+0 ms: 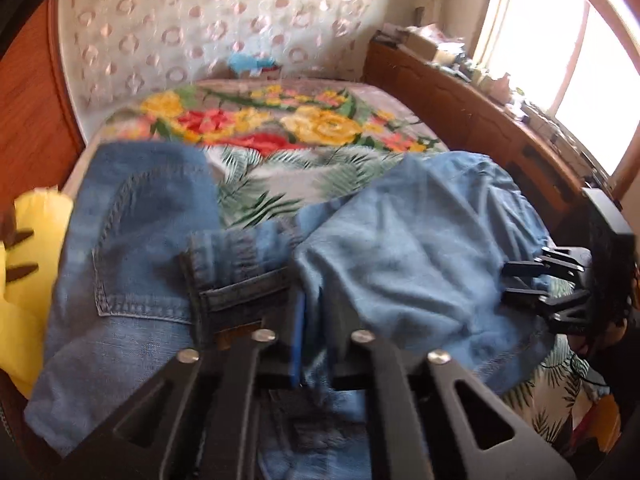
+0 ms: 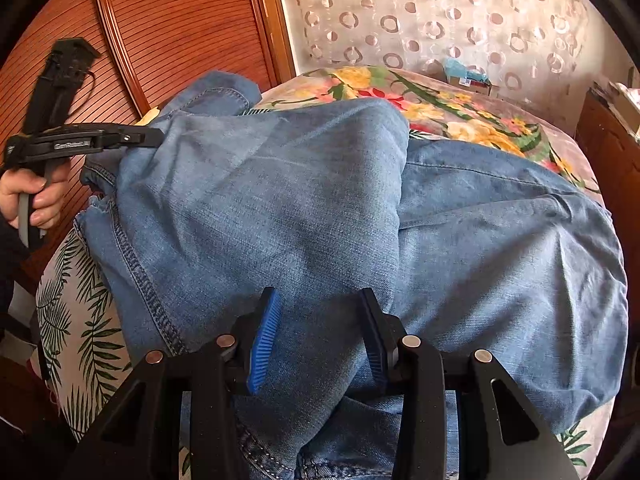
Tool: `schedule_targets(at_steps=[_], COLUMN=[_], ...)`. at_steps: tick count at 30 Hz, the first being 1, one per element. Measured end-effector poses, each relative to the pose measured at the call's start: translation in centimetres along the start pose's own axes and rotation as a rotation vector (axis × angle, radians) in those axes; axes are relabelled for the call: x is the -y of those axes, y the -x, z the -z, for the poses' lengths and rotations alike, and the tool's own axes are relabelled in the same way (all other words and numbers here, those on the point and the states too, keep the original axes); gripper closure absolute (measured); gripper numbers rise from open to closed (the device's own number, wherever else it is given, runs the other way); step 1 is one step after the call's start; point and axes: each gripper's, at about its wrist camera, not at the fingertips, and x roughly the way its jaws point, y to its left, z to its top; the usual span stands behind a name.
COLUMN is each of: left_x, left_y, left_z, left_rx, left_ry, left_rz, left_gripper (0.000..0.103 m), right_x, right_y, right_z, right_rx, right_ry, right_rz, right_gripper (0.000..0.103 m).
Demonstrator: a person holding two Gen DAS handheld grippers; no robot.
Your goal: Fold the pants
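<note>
Blue denim jeans (image 1: 400, 256) lie rumpled on the bed, back pocket (image 1: 136, 240) and waistband on the left, a leg folded over on the right. At the bottom of the left wrist view, my left gripper (image 1: 314, 312) is shut on a fold of denim near the waistband. The right wrist view shows the same left gripper (image 2: 158, 136) pinching the jeans' far left edge, with a hand (image 2: 36, 200) on its handle. My right gripper (image 2: 320, 294) is shut on a thick bunch of the jeans (image 2: 280, 200), held between its blue pads (image 2: 262, 340). The right gripper (image 1: 510, 282) also shows at the jeans' right edge.
The bed carries a flowered blanket (image 1: 320, 124) and a leaf-print sheet (image 2: 76, 320). A yellow plush toy (image 1: 28, 264) lies at the left. A cluttered wooden dresser (image 1: 480, 112) runs along the right under a window (image 1: 560, 52). A slatted wooden door (image 2: 180, 32) stands at the left.
</note>
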Motion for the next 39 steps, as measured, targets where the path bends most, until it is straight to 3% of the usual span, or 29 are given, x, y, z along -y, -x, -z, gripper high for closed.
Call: schedule_targets(at_steps=[6, 8, 11, 18, 23, 29, 31, 39], left_x=[5.9, 8.5, 10.7, 10.1, 10.3, 10.0, 9.6, 5.1], left_y=[3.3, 3.3, 2.0, -0.4, -0.2, 2.8, 3.6, 2.0], left_z=[0.4, 1.1, 2.4, 4.1, 4.9, 4.8, 4.5, 2.7], left_rx=[0.053, 0.044, 0.008, -0.064, -0.067, -0.009, 0.014, -0.008], left_ry=[-0.082, -0.104, -0.137, -0.092, -0.096, -0.116, -0.123, -0.063], left_rz=[0.111, 0.158, 0.164, 0.138, 0.126, 0.091, 0.049, -0.018], left_gripper=[0.099, 0.099, 0.099, 0.098, 0.096, 0.078, 0.064, 0.062], right_x=[0.1, 0.2, 0.3, -0.5, -1.2, -0.3, -0.1, 0.7], right_y=[1.8, 2.6, 3.5, 4.6, 2.9, -1.4, -2.2, -4.1], right_z=[0.0, -0.1, -0.5, -2.3, -3.9, -5.0, -4.7, -3.4], right_rx=[0.046, 0.067, 0.093, 0.156, 0.163, 0.093, 0.07, -0.007], right_ry=[-0.01, -0.017, -0.026, -0.007, -0.001, -0.015, -0.009, 0.008], right_rz=[0.012, 0.017, 0.004, -0.024, -0.058, -0.094, -0.087, -0.048], right_gripper=[0.061, 0.061, 0.061, 0.061, 0.061, 0.061, 0.061, 0.061])
